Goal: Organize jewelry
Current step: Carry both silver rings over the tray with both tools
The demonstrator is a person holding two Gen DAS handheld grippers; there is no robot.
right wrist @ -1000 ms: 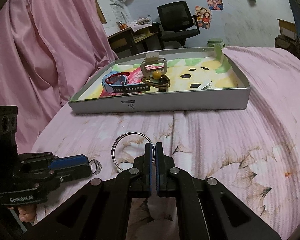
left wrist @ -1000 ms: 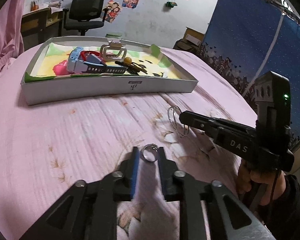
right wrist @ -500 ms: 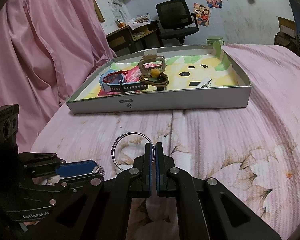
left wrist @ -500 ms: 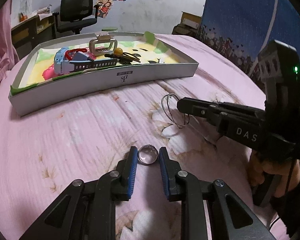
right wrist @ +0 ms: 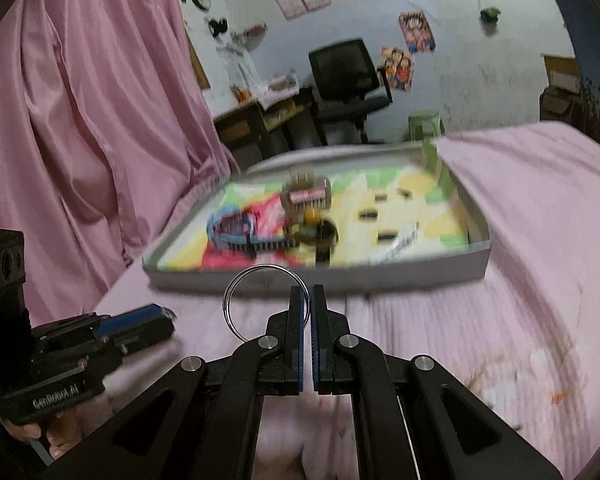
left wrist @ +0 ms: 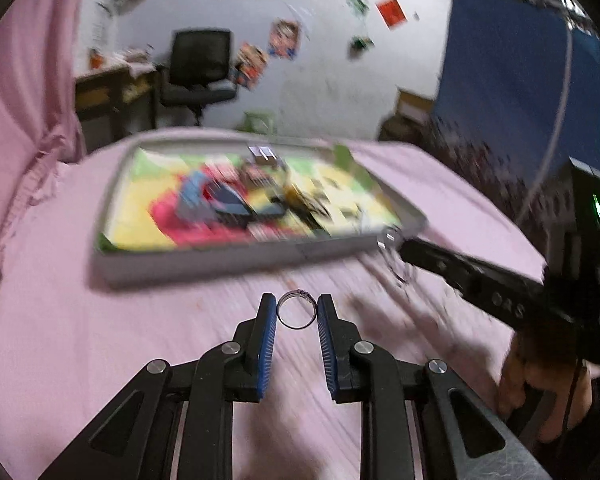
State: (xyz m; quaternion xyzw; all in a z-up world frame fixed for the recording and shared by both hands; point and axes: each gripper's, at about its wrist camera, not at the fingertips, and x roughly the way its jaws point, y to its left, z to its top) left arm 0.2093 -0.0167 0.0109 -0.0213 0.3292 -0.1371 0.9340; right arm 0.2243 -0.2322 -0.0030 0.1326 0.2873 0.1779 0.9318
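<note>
**Item 1: small ring** (left wrist: 297,314). Lower centre of the left wrist view, pinched by its outer rim between the blue pads of the left claw (left wrist: 297,314), which is clamped on it with the ring's width keeping the fingers apart. Thin metal band with a small setting or knot at its top edge. Judged very light, rigid and smooth, so likely to twist or pop out under a side knock. The best hold is as shown, across the diameter with the flat faces of the pads square to the band.

**Item 2: large wire hoop** (right wrist: 266,302). Centre of the right wrist view, its right-hand arc caught between the fingers of the right claw (right wrist: 307,295), which are closed almost together on the wire. The rest of the loop stands free to the left. It looks like two thin turns of wire. Judged light and springy, apt to swing or pivot around the single pinch point. A grip on the rim is the only option, and slow carrying would suit it.

**Destination: shallow tray** (right wrist: 400,278). On the pink bedspread (right wrist: 540,240), middle of both views, blurred. It already holds a blue watch-like piece (right wrist: 232,230), a clip (right wrist: 306,196) and small dark bits. Both held items are near its front wall, not yet inside.
</note>
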